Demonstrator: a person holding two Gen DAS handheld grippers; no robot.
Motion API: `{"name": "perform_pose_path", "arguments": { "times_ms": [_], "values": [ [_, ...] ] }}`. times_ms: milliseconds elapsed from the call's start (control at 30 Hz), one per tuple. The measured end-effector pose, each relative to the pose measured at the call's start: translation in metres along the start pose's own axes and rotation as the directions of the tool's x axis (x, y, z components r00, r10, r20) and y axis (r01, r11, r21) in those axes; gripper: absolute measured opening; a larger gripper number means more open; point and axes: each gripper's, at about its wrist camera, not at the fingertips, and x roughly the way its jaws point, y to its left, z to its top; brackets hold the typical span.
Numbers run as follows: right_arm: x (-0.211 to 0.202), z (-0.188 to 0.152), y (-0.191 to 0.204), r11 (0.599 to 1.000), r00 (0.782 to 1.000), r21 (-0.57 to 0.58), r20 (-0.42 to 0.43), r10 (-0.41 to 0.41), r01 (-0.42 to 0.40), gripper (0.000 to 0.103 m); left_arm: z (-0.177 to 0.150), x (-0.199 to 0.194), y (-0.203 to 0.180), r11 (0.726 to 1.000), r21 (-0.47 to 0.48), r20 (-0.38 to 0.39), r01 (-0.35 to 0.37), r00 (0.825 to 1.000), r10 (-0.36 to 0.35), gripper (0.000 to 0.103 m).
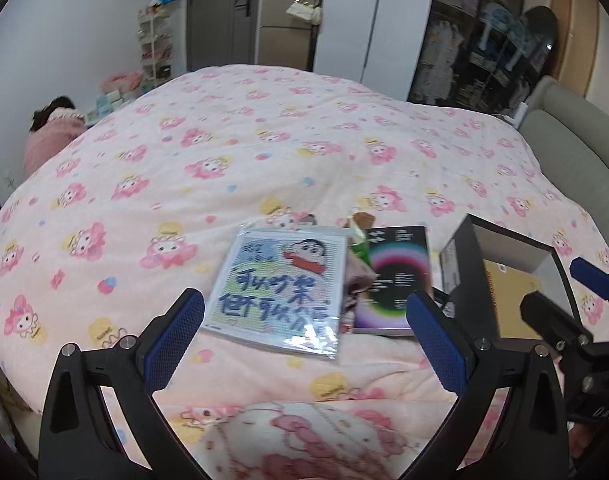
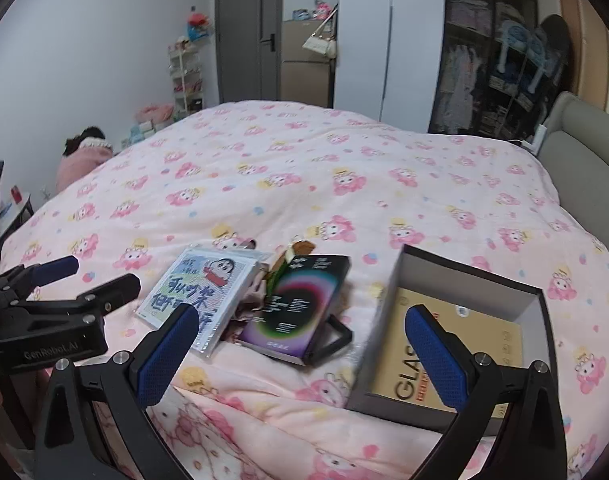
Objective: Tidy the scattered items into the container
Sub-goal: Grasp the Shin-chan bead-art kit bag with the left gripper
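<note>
Clear-sleeved card (image 1: pixel 278 288) lies on the quilt (image 1: pixel 224 152) left of the box (image 2: pixel 460 320), straight ahead between my left gripper's (image 1: pixel 304 336) wide-open, empty jaws, long axis running away from me, nearer it than my right gripper (image 2: pixel 304 348), likewise open.

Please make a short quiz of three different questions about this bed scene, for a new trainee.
1. True or false: the dark box is empty.
2. Which item lies closest to the box: (a) the cartoon packet, (b) the black booklet with coloured rings, (c) the handbag on the cabinet?
3. How do the jaws of the left gripper and the right gripper stand?

Key:
1. False; a yellow package lies inside.
2. b
3. Both wide open, holding nothing.
</note>
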Motion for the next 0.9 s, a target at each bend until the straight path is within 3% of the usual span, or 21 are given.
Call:
{"name": "perform_pose_path", "arguments": {
  "times_ms": [233,367,433,500,600,667,767,900],
  "values": [
    [0.037,0.002,0.028,0.998,0.996,-0.031,-0.071,0.056,-0.058,0.103,-0.001,0.020,0.026,1.000,-0.019,-0.050,-0.018,0.999,0.017,0.102],
    [0.073,-0.001,0.035,0.993,0.981,-0.038,-0.163,0.101,-0.109,0.102,-0.002,0.042,0.047,0.999,-0.026,-0.095,-0.035,0.995,0.032,0.100],
    [0.091,-0.006,0.037,0.988,0.965,-0.024,-0.219,0.145,-0.154,0.095,-0.003,0.058,0.060,0.998,-0.041,-0.129,-0.044,0.991,0.038,0.095],
    [0.112,-0.013,0.040,0.984,0.946,-0.007,-0.275,0.169,-0.178,0.073,-0.006,0.077,0.075,0.997,-0.060,-0.179,-0.038,0.984,0.027,0.085],
    [0.139,-0.021,0.043,0.976,0.918,0.028,-0.337,0.211,-0.214,0.050,-0.012,0.103,0.094,0.995,-0.091,-0.243,-0.030,0.970,0.007,0.068],
    [0.155,-0.024,0.047,0.968,0.895,0.054,-0.371,0.248,-0.246,0.044,-0.014,0.122,0.106,0.992,-0.126,-0.271,-0.023,0.963,-0.012,0.066],
    [0.175,-0.023,0.057,0.954,0.869,0.056,-0.400,0.291,-0.293,0.044,-0.016,0.152,0.123,0.985,-0.173,-0.318,-0.010,0.947,-0.046,0.065],
    [0.209,-0.021,0.064,0.952,0.850,0.091,-0.432,0.302,-0.292,0.044,-0.015,0.186,0.135,0.971,-0.224,-0.353,0.087,0.921,-0.164,0.065]
  ]
}}
